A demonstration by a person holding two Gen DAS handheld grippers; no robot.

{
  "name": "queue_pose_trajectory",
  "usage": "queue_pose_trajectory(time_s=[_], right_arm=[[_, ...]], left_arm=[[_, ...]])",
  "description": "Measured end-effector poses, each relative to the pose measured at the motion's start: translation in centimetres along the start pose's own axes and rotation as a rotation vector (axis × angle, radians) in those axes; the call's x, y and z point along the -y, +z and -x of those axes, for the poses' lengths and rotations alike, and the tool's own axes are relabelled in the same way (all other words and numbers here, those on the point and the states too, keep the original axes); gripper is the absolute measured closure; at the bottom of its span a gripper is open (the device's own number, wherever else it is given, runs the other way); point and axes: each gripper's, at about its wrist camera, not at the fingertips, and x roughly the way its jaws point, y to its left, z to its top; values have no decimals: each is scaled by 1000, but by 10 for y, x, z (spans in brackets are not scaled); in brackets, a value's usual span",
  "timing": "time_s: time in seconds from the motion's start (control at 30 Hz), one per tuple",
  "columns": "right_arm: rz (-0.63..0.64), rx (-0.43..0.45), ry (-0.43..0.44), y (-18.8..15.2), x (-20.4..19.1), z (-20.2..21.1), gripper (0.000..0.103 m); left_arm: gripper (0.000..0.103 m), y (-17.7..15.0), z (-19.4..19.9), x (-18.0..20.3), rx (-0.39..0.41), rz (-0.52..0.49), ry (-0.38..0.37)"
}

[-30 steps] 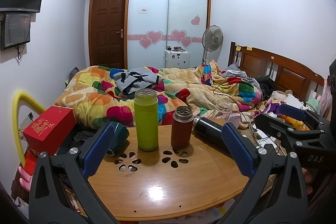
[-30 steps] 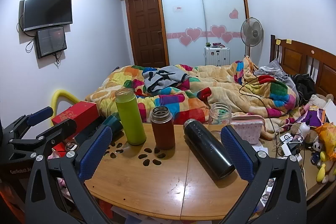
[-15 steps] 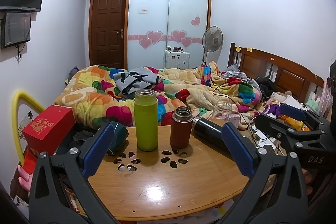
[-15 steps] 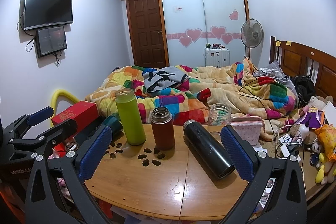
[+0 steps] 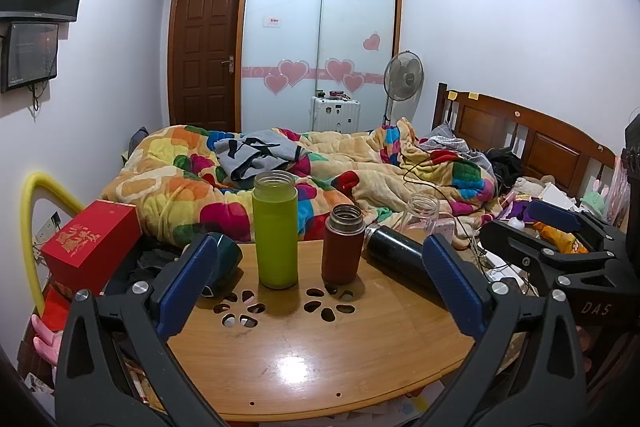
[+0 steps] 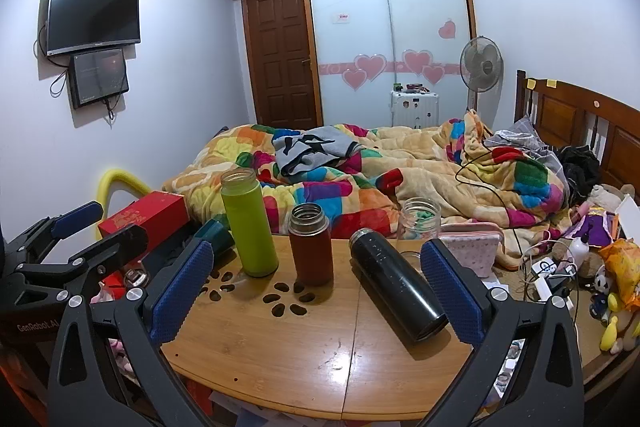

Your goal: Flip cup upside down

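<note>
Green cup (image 5: 276, 229) and brown cup (image 5: 343, 243) stand upright mid-frame on the bench (image 5: 312, 355). Left gripper (image 5: 320, 279) and right gripper (image 6: 316, 287) hover, fingers released, grasping nothing.

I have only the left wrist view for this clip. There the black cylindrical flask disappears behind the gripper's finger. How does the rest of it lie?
Observer: The right wrist view shows the black cylindrical flask full length. It lies on its side on the round wooden table, with its flat base end toward the camera.
Operator: Does the right gripper have hold of it?
Observer: No. The right gripper is open and grips nothing. The flask lies on the table, with its base end close by the gripper's right finger.
</note>
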Motion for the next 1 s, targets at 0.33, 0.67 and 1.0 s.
queue_pose_trajectory(time_s=[0.33,0.67,1.0], right_arm=[[-8,-15,3,-4,9,-13,0],[-69,-115,10,-25,40,-50,0],[-91,-209,6,-47,60,-91,0]], left_arm=[[0,-6,-55,-16,-85,20,21],[0,-13,-187,-72,-214,136,39],[38,-5,-238,-71,-235,105,29]])
